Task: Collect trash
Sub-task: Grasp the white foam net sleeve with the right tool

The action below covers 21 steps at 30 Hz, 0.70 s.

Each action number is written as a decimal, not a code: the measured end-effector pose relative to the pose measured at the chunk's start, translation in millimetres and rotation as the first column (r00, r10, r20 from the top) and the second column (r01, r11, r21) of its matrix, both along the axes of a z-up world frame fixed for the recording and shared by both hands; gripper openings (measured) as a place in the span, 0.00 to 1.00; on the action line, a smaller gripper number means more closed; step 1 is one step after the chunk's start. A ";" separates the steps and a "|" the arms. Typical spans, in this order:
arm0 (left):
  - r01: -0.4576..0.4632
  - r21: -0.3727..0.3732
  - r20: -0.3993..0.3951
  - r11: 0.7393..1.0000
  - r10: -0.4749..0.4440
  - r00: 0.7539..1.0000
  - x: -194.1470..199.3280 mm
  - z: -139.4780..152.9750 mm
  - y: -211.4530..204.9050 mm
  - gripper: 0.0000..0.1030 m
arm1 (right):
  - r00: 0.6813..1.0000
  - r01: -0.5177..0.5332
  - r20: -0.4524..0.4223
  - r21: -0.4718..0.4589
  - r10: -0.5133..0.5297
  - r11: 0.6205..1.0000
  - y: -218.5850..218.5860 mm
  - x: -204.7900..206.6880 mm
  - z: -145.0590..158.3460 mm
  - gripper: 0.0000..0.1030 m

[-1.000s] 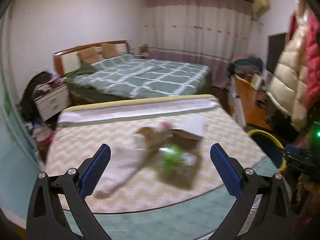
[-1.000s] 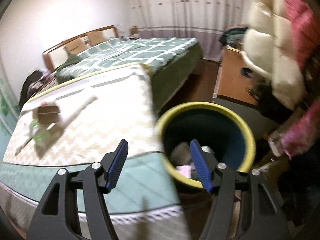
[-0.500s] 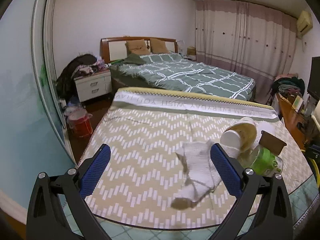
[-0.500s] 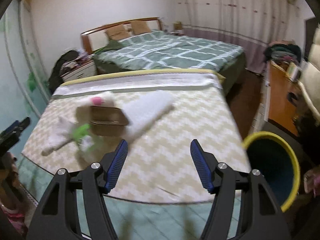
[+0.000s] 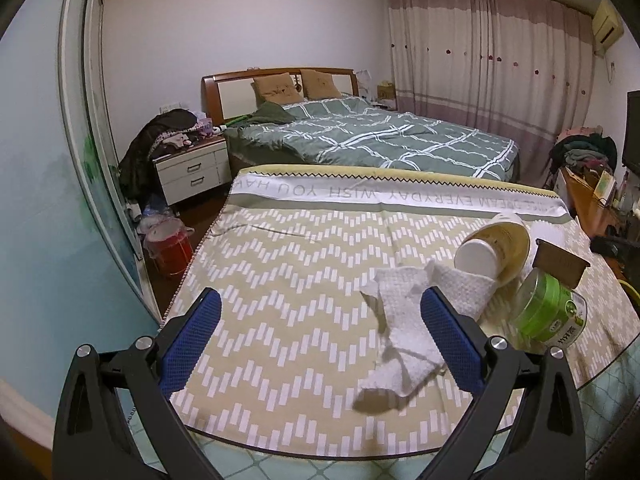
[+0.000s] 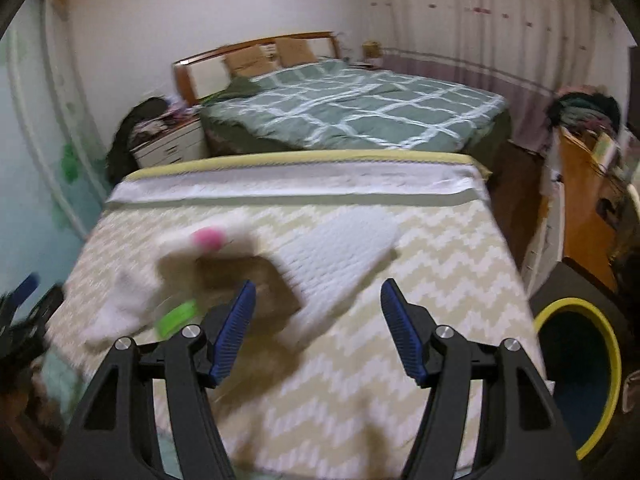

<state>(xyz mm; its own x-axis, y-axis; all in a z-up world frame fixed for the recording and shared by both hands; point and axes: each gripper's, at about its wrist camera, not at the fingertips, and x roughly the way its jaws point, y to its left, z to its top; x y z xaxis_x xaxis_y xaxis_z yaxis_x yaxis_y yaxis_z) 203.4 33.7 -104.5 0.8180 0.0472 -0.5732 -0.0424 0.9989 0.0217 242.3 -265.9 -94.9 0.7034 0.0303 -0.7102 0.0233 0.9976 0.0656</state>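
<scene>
Trash lies on the zigzag-patterned mattress: a crumpled white tissue, a tipped cream cup, a brown cardboard box and a green-lidded jar. My left gripper is open and empty, its right finger beside the tissue. In the right wrist view the scene is blurred: brown box, green lid, white tissue, pink-topped cup. My right gripper is open and empty above the mattress. A yellow-rimmed bin stands at the right.
A bed with a green checked quilt lies behind the mattress. A white nightstand and a red bucket are at the left. A wooden desk with clutter is at the right.
My left gripper has edged closer to the tissue. My right gripper has swung from the bin back over the mattress and moved nearer the box and tissue.
</scene>
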 end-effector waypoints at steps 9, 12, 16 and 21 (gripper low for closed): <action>0.003 -0.013 0.000 1.000 -0.003 1.000 -1.1 0.0 0.5 0.95 | 0.985 0.078 -0.163 0.103 -0.060 0.992 -18.5 70.8 -31.5 0.60; 0.010 -0.014 0.001 1.000 -0.010 1.000 -2.1 0.9 -0.8 0.95 | 0.977 0.091 -0.201 0.090 -0.072 0.992 -13.2 85.0 -40.4 0.60; 0.016 -0.017 0.007 1.000 -0.016 1.000 -3.3 2.0 -2.4 0.95 | 0.975 0.102 -0.209 0.097 -0.080 0.990 -9.6 96.5 -45.5 0.47; 0.023 -0.023 0.006 0.999 -0.023 1.000 -5.4 2.5 -2.6 0.95 | 0.981 0.097 -0.179 0.143 -0.071 0.985 -14.6 101.3 -39.1 0.13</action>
